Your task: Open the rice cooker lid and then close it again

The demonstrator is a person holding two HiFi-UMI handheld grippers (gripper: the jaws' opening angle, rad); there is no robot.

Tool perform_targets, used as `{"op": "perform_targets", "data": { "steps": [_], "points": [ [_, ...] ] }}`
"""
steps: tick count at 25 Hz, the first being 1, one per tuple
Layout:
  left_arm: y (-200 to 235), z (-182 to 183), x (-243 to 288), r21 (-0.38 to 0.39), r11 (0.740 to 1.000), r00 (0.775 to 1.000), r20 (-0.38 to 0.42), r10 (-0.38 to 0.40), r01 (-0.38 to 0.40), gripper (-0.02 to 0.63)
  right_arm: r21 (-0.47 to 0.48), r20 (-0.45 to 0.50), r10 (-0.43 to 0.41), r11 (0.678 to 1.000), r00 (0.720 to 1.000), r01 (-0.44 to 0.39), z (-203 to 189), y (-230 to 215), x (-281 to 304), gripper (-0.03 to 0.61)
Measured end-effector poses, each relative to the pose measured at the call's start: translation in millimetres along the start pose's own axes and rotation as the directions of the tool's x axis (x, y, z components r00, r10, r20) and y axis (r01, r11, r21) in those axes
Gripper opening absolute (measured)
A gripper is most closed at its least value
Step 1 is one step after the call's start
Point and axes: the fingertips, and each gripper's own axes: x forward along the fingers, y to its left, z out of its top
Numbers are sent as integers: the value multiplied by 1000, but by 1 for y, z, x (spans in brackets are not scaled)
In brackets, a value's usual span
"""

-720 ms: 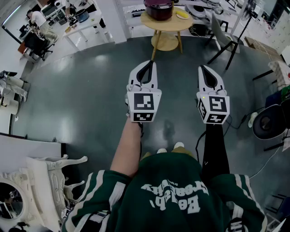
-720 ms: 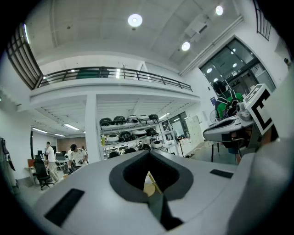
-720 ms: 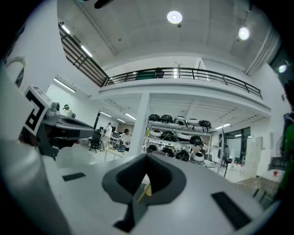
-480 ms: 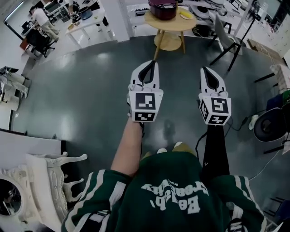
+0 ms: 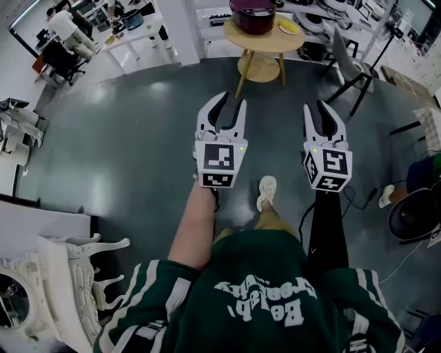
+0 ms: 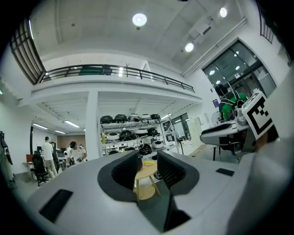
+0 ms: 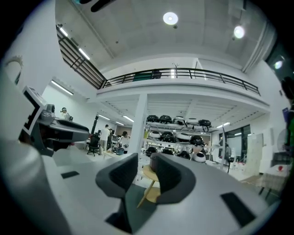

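Note:
The dark maroon rice cooker (image 5: 252, 14) stands with its lid down on a round wooden table (image 5: 265, 36) at the top of the head view, beside a yellow object (image 5: 288, 26). Both grippers are held level over the grey floor, well short of the table. My left gripper (image 5: 225, 103) is open with nothing between its jaws. My right gripper (image 5: 323, 108) is open and empty too. In the left gripper view the table (image 6: 146, 172) shows far off between the jaws of the left gripper (image 6: 148, 161). The right gripper (image 7: 144, 167) frames the table (image 7: 148, 173) the same way.
A grey chair (image 5: 344, 55) stands right of the table. White carved furniture (image 5: 62, 276) sits at the lower left. Desks with people (image 5: 69, 31) fill the upper left. Cables (image 5: 358, 196) trail on the floor at right. Shelves of cookers (image 6: 131, 133) stand behind the table.
Both grippers' jaws have spread apart from a nearly closed stance. The table and cooker have drawn closer in the head view, and a foot has stepped forward between the arms.

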Motion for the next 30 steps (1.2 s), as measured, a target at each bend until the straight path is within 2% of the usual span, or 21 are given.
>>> {"op": "perform_targets", "data": {
  "steps": [10, 23, 30],
  "points": [
    [23, -21, 107, 14, 1000, 1000, -20, 11, -10, 118, 29, 3, 38, 999, 999, -38, -25, -38, 105, 139],
    [63, -32, 326, 13, 1000, 999, -51, -10, 10, 118, 50, -19, 53, 997, 998, -52, -43, -137, 300, 149],
    [74, -40, 425, 26, 999, 998, -62, -29, 30, 120, 55, -32, 53, 997, 998, -51, -53, -184, 381, 159]
  ]
}}
